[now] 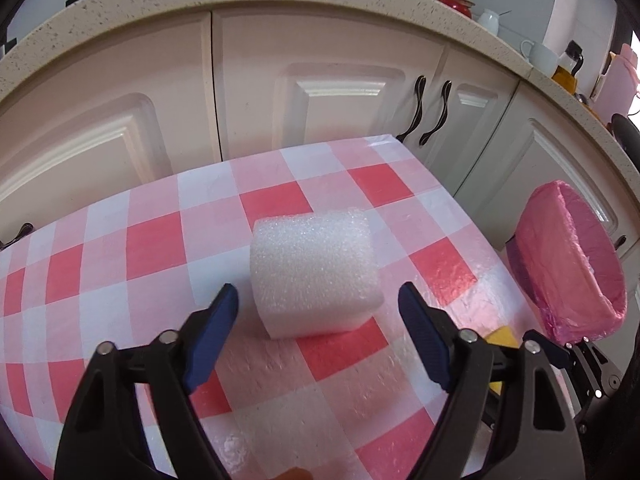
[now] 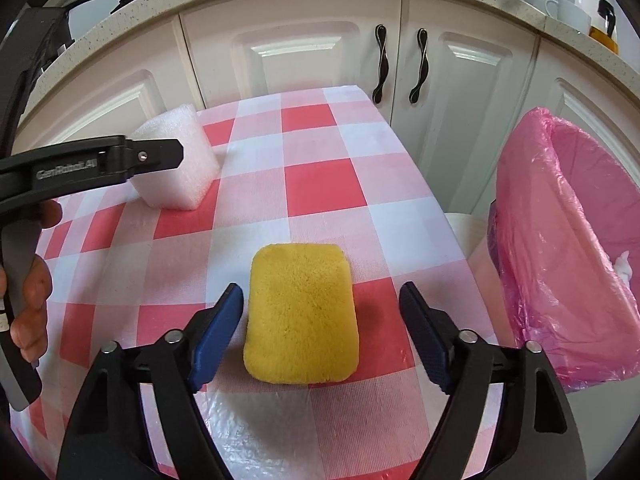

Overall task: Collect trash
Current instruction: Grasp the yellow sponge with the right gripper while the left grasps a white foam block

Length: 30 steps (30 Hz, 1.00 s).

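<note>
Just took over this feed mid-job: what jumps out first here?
Two pieces on the red-and-white checked tablecloth: a white foam block between the open left gripper, and a yellow sponge between the open right gripper, neither gripped. A pink-lined bin stands off the table's right edge.

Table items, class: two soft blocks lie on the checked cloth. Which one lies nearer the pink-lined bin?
The yellow sponge, flat near the cloth's bin-side edge. The white foam block sits farther from the pink-lined bin, toward the other side.
</note>
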### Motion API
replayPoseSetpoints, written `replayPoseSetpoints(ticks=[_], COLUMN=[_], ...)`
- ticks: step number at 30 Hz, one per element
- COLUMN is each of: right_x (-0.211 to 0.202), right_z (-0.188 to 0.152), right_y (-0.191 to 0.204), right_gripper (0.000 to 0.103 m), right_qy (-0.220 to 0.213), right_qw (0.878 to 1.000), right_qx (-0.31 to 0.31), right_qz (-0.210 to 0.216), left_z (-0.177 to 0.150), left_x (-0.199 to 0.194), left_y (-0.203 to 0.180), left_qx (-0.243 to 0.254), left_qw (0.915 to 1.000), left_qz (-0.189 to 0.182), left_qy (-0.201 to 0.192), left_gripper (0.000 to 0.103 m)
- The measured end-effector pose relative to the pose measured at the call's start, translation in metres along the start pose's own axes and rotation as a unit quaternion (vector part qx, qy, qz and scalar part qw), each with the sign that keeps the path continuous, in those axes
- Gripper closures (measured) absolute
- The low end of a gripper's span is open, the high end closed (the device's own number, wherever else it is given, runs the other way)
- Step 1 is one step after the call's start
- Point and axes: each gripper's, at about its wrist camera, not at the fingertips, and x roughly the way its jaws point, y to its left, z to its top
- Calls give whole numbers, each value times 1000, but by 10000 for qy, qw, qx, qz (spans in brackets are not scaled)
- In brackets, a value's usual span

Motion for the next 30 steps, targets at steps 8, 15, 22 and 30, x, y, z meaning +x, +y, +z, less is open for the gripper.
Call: replayPoseSetpoints(ticks=[8,15,22,30], right_x=[3,-4,-19,-39], right_z=[-2,-5,-7,-9], right_y=[-1,-2,-4,-9], right_gripper=[55,55,55,55], right_qy=[79,7,-103,-246], right_qw=[10000,10000,9999,9997], right_qx=[18,33,53,84], right_qz=[19,30,30,2], left_z=[1,-5,-12,-23], left_x=[7,-6,-30,-55], left_y=[0,1,-1,-10], left_qx=[32,-6,-1,58], left_qw=[9999,10000,9999,9996], left_qz=[-8,-55,-88,-132], left_qy=[111,38,-102,-234], left_gripper=[41,42,42,42])
